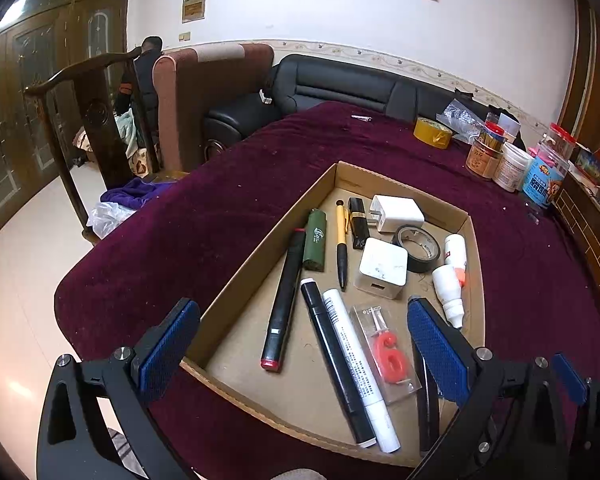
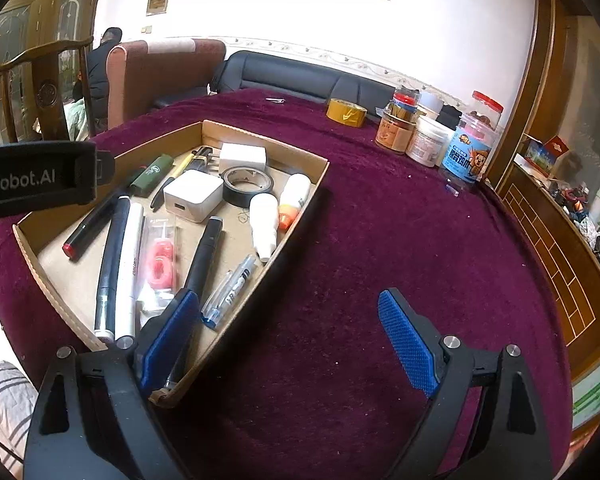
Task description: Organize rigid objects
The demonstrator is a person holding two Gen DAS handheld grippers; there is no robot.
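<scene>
Both grippers stand wide open and empty, the left gripper [image 1: 304, 344] hovering over the cardboard tray [image 1: 236, 280] of pens, chargers and bottles on the maroon tablecloth [image 2: 380, 240], the right gripper [image 2: 288, 336] straddling the tray's near corner.

Both cameras sit just behind their own jaws and look forward and downward at the cardboard tray [image 1: 204, 312] on the maroon-covered bench [image 1: 180, 224].

The left wrist view hangs close above the tray's near corner, so the tray fills the middle of the picture, with the far wall and black sofa [image 1: 340, 84] beyond it.

The right wrist view stands to the right of the tray [image 2: 300, 216], equally near, facing mostly bare bench cloth [image 2: 380, 240]; the tray lies left of centre.

Both views share the tray, the yellow tape roll [image 1: 433, 133] [image 2: 346, 112] beyond it, the jars and the sofa [image 2: 300, 76].
</scene>
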